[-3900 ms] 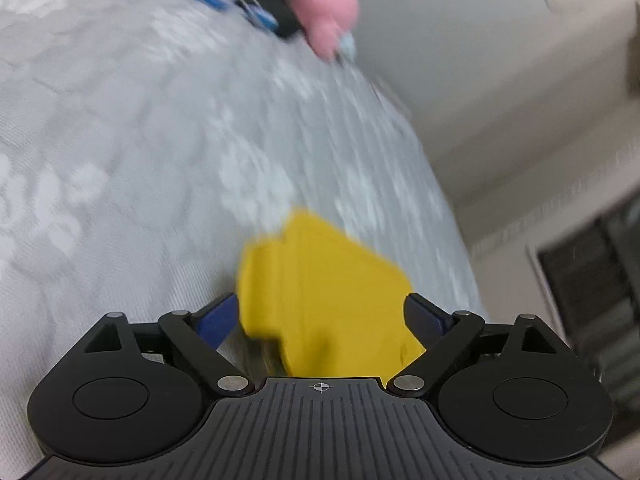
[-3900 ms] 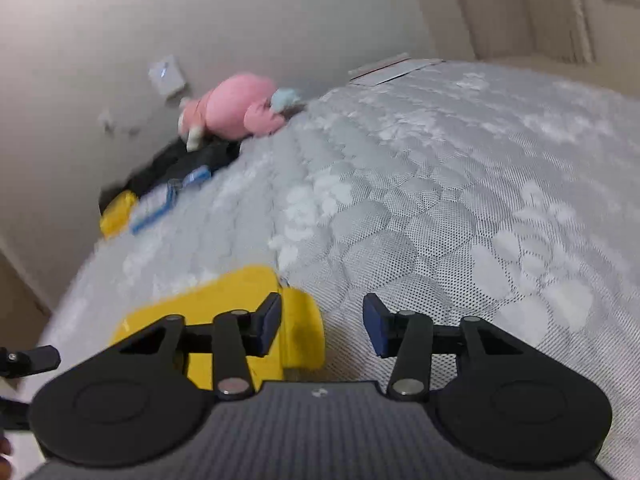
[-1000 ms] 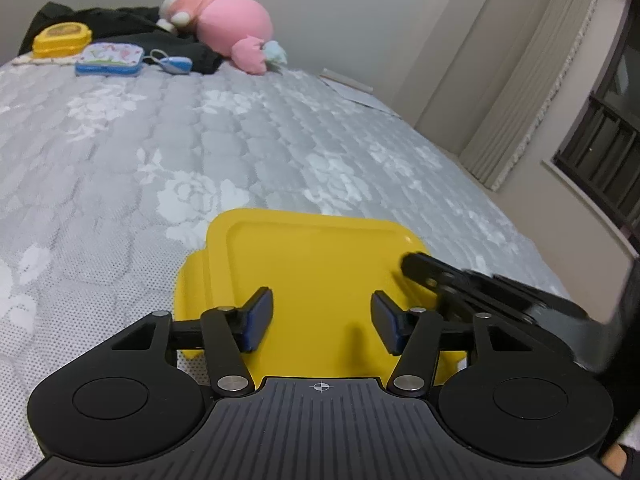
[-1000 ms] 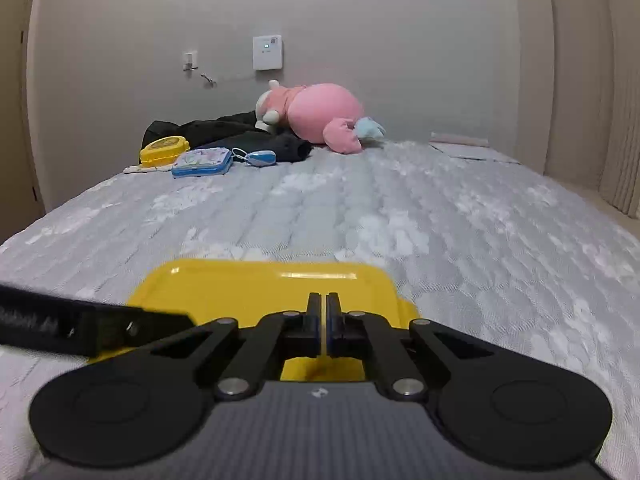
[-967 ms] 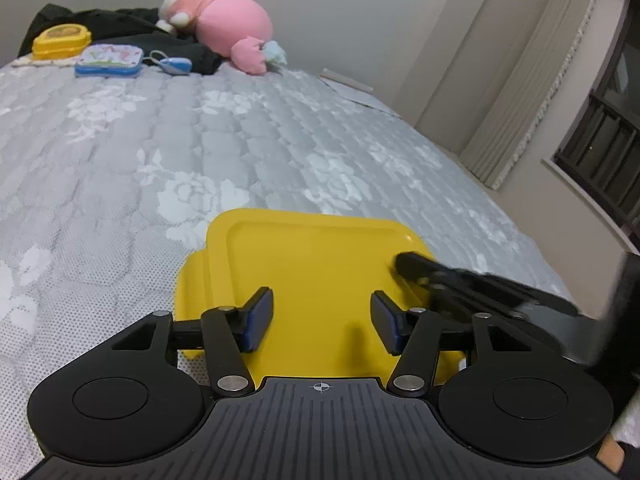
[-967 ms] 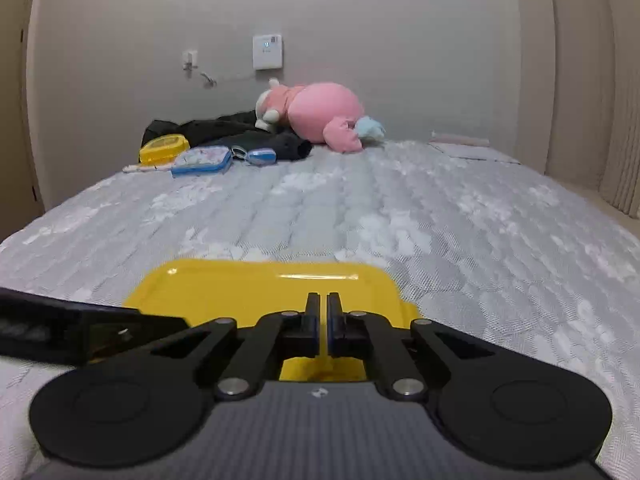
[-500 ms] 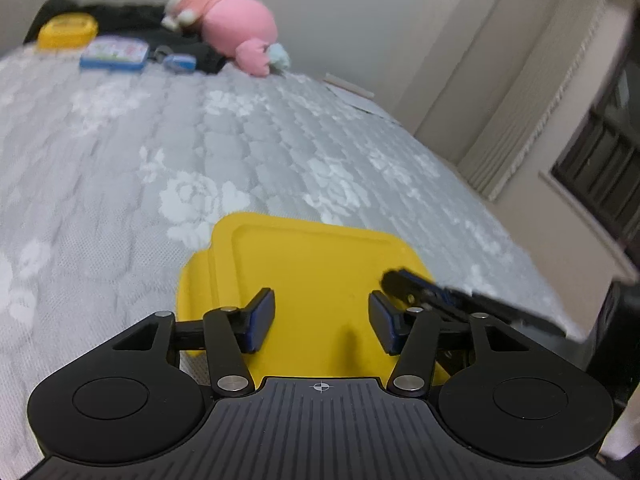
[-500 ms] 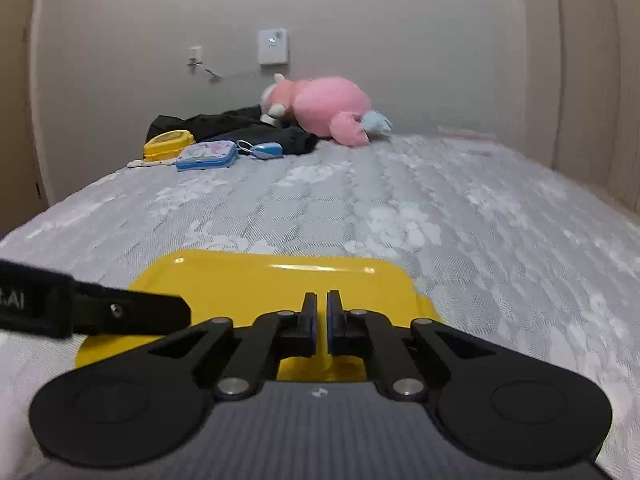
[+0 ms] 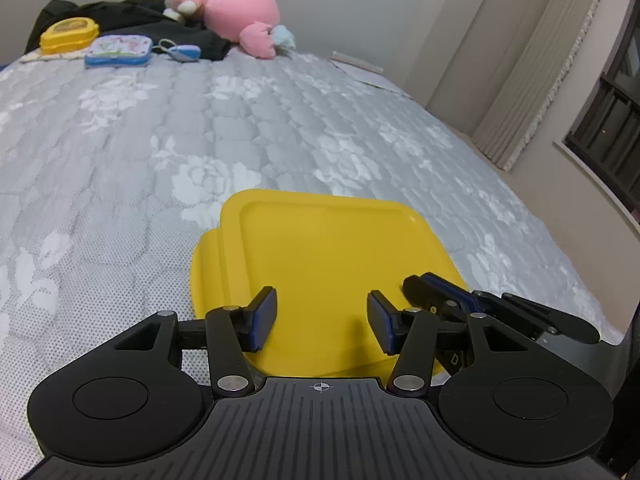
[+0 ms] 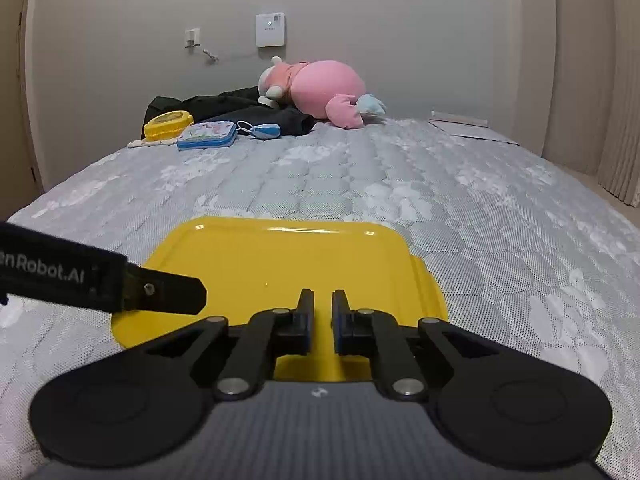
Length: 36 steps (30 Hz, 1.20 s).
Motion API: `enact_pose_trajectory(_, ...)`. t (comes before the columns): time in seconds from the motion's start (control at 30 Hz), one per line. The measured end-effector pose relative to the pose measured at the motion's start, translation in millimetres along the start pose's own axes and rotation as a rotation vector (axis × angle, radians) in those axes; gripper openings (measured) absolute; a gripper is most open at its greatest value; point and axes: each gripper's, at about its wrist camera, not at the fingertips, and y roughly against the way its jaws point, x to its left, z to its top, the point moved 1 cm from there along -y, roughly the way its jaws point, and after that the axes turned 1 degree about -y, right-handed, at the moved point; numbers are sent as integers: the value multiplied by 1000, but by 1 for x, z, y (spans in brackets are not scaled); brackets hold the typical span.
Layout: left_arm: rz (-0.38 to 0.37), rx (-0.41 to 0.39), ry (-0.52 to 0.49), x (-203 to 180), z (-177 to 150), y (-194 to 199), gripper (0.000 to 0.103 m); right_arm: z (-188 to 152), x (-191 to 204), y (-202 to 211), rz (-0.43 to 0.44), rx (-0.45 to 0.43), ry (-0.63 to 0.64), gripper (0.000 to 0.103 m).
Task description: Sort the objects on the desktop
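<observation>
Left gripper (image 9: 322, 322): jaws apart, nothing between them, over the near edge of the yellow tray (image 9: 320, 256). Right gripper (image 10: 320, 320): jaws nearly together, a narrow gap, nothing held, above the tray's near rim. Tray lies flat and bare on the grey quilted mattress (image 10: 460, 200). Far end: yellow box (image 10: 168, 123), blue tin (image 10: 208, 135), small blue pouch (image 10: 264, 131), black cloth (image 10: 240, 110), pink plush toy (image 10: 320, 90), well apart from the tray.
</observation>
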Motion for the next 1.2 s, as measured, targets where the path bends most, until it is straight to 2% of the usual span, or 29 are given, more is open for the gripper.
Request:
enact_pose_trajectory(0.57,-4,-6,-3,-1,-1,1,56,3,-5,-8,-10,-14,-4,14)
enact_pose_trajectory(0.67,-38,-58,11,3,2,7,56,4,-6,-10,-11,-16,-9,14)
enact_pose_trajectory(0.7,-52,-86,11,4,4,9,59,4,-7,-10,-12,-16,-11,15)
enact_pose_trajectory(0.73,-63,-118,3,5,7,10,69,7,-5,-8,-5,-28,-22,15)
enact_pose_trajectory(0.8,-74,-163,-6,5,10,9,80,16,-2,-6,10,-62,-50,15)
enact_pose_trajectory(0.83,-79,-171,-9,5,11,8,81,21,-3,-9,12,-76,-56,16)
enact_pose_trajectory(0.93,-81,-126,2,8,8,-6,79,27,-11,-22,18,-90,-88,19)
enact_pose_trajectory(1.03,-92,-103,-8,7,7,-13,79,23,-23,-34,34,-51,-144,19)
enact_pose_trajectory(1.2,-70,-104,-58,2,4,-17,78,20,-21,-31,21,-62,-100,19)
